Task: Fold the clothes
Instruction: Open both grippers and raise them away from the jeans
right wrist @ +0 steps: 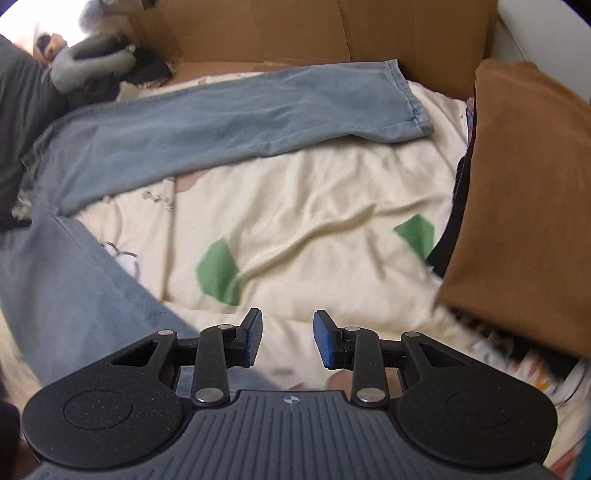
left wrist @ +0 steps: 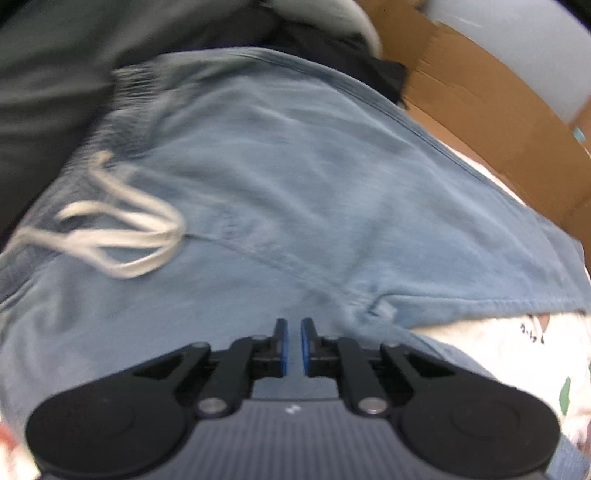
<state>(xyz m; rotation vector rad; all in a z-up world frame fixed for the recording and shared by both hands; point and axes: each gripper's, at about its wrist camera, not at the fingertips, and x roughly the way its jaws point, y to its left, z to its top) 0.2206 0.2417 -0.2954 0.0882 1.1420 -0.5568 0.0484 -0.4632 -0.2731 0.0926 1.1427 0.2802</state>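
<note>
Light blue jeans (left wrist: 295, 184) with a white drawstring (left wrist: 122, 236) at the waist fill the left wrist view. My left gripper (left wrist: 294, 345) hovers over the crotch seam, its blue pads a narrow slit apart with no cloth between them. In the right wrist view one trouser leg (right wrist: 221, 122) lies stretched across the far side of the bed and the other leg (right wrist: 74, 280) runs down the left. My right gripper (right wrist: 288, 336) stands open above the cream sheet (right wrist: 314, 221), beside that near leg, holding nothing.
A folded brown garment (right wrist: 517, 206) lies on a stack at the right. Cardboard walls (right wrist: 295, 29) border the far side, and cardboard (left wrist: 480, 122) also shows in the left wrist view. Dark grey cloth (left wrist: 44, 110) lies left of the waistband. A grey soft object (right wrist: 88, 66) sits far left.
</note>
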